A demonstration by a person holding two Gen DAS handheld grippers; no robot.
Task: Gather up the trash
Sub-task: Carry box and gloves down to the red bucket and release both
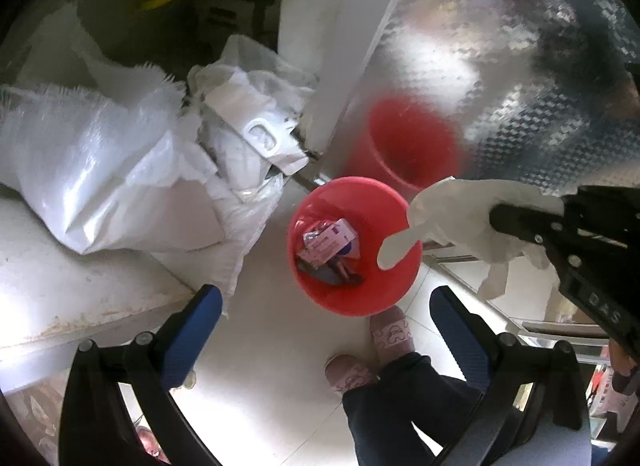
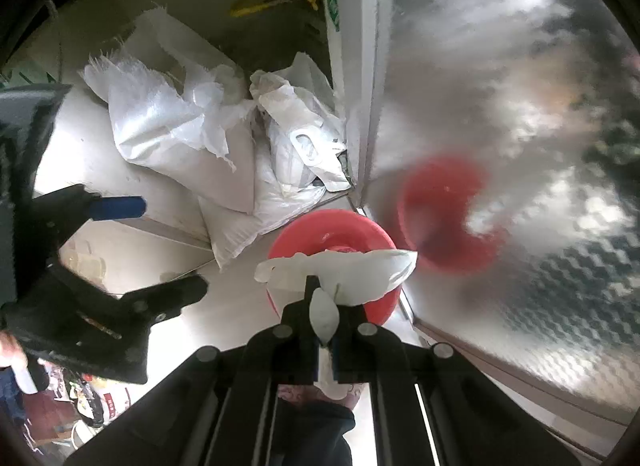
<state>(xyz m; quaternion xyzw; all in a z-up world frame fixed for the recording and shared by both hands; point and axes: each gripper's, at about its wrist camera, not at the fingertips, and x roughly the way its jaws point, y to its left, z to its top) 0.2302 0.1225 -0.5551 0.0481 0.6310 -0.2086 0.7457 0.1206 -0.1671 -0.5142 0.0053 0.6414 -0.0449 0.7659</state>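
- The setting is a pale tiled floor [image 1: 276,350] at the foot of a shiny embossed metal panel [image 1: 520,65], which mirrors the red bin as a blurred red shape.
- Heaped white woven sacks [image 1: 100,153] and crumpled plastic bags lie on a low white ledge, just beside the red bin on the side away from the metal panel.
- The red bin [image 1: 320,290] stands on the floor, touching or nearly touching the base of the panel; it holds a pink-and-white carton [image 1: 328,240] and darker scraps.
- The person's legs in dark trousers and two pink patterned slippers [image 1: 390,330] stand next to the bin, one slipper almost against its wall.
- The right gripper [image 2: 322,306] has its jaws pressed together on a white disposable glove [image 2: 360,270], which hangs directly above the bin's mouth, one limp finger drooping over the rim.
- The left gripper [image 1: 326,310] hovers above the bin with its blue-padded fingers [image 1: 196,330] spread wide apart and nothing between them.
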